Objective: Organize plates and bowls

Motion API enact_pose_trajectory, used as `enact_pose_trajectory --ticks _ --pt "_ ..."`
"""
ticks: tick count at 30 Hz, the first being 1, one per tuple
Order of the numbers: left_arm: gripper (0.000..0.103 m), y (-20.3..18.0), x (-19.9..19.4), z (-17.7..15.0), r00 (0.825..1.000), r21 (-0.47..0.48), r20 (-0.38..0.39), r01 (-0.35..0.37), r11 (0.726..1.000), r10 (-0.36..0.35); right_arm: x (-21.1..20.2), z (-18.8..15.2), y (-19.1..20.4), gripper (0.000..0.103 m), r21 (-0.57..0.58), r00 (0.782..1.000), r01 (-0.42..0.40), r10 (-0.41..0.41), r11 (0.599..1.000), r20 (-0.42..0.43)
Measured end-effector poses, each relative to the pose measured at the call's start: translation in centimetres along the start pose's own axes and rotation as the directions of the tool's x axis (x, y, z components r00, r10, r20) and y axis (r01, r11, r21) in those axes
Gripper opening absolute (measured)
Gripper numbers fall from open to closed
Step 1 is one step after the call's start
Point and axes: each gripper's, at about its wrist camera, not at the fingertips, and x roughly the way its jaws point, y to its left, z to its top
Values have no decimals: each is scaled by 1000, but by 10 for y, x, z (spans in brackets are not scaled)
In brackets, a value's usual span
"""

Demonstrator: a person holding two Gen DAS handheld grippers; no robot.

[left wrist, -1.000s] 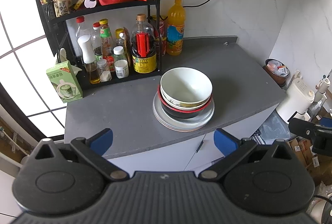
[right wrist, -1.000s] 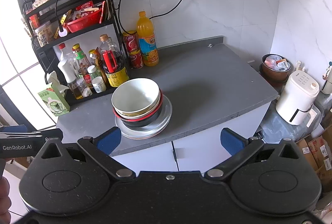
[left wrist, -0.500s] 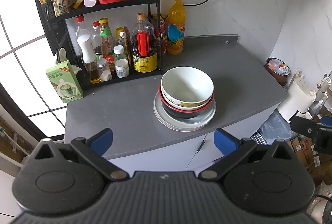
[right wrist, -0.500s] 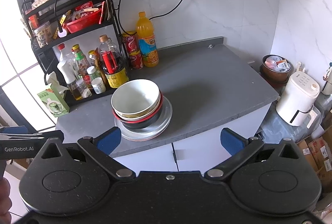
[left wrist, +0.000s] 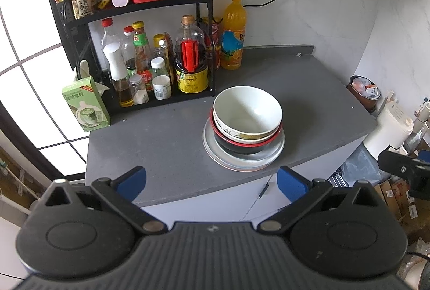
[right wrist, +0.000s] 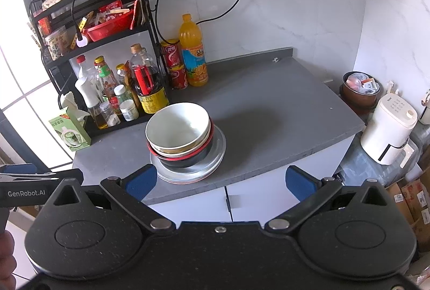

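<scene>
Together we look down on a matte grey counter (left wrist: 172, 139) with a smooth, faintly speckled top and a curved front edge over white cabinet doors. Near that edge sits the stack: a flat, round, silvery plate (left wrist: 243, 163) with a thin red line at its rim, a glossy black bowl (left wrist: 242, 147) with a red lip on it, and 2 nested pale bowls inside, the top bowl (left wrist: 248, 110) deep, round and smooth white within. In the right view the stack (right wrist: 185, 145) leans a little toward the rack.

Behind it stands a black wire rack (left wrist: 134, 13) holding glass and plastic bottles, a jar and a red plastic basket. An orange bottle (left wrist: 233, 33) stands just beside the rack, red cans (right wrist: 174, 64) next to it, and a green tissue box (left wrist: 86, 104) at the counter's left end.

Our left tongs (left wrist: 211, 180) are spread wide, blue pads on black arms, holding and touching nothing, hovering off the counter's front edge. Our right tongs (right wrist: 219, 181) are spread just as wide, also empty, the left pad (right wrist: 141, 180) appearing just in front of the plate, though we cannot tell whether it touches.
</scene>
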Motion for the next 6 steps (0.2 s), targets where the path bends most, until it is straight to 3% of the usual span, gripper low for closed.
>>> enact_pose_trajectory --ticks 6 --pt "103 0 2 0 1000 -4 -3 -2 1000 2 3 1 3 103 -4 1000 -3 3 1000 -1"
